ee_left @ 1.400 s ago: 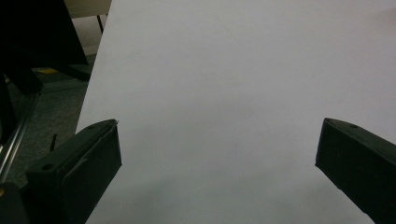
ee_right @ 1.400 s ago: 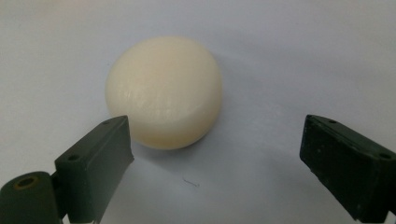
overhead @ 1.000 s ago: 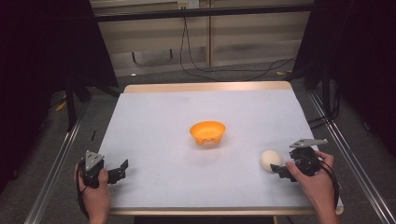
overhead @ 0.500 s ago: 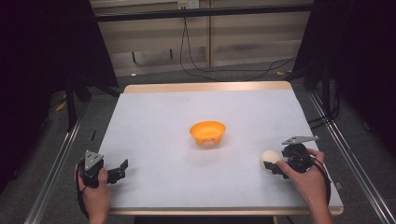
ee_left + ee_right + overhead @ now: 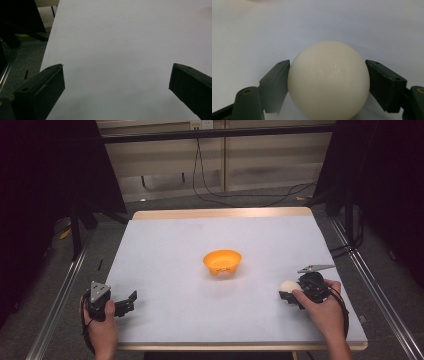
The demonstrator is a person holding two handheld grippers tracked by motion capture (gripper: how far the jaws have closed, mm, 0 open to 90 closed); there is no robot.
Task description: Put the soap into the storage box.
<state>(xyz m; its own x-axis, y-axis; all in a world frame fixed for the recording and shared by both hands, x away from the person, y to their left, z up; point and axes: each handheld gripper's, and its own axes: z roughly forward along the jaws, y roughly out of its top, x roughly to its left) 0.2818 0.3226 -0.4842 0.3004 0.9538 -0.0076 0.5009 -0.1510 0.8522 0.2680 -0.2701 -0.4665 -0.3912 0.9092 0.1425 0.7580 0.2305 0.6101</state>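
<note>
A cream ball (image 5: 288,286) rests on the white table sheet (image 5: 170,250) at the near right. My right gripper (image 5: 287,293) has a jaw against each side of it. In the right gripper view the ball (image 5: 328,80) sits between the two black jaws of that gripper (image 5: 328,73), and both pads touch it. An orange bowl (image 5: 222,261) stands upright at the middle of the table, apart from the ball. My left gripper (image 5: 127,304) is held low at the near left corner. It is open, with only bare sheet between its jaws (image 5: 117,77).
The table's wooden front edge (image 5: 225,346) runs just below both hands. Metal rails (image 5: 57,300) flank the table on both sides. Cables (image 5: 220,195) lie on the floor behind the far edge.
My right gripper has moved left and slightly nearer onto the ball, and its jaws now sit against both sides of it. The left gripper has stayed put.
</note>
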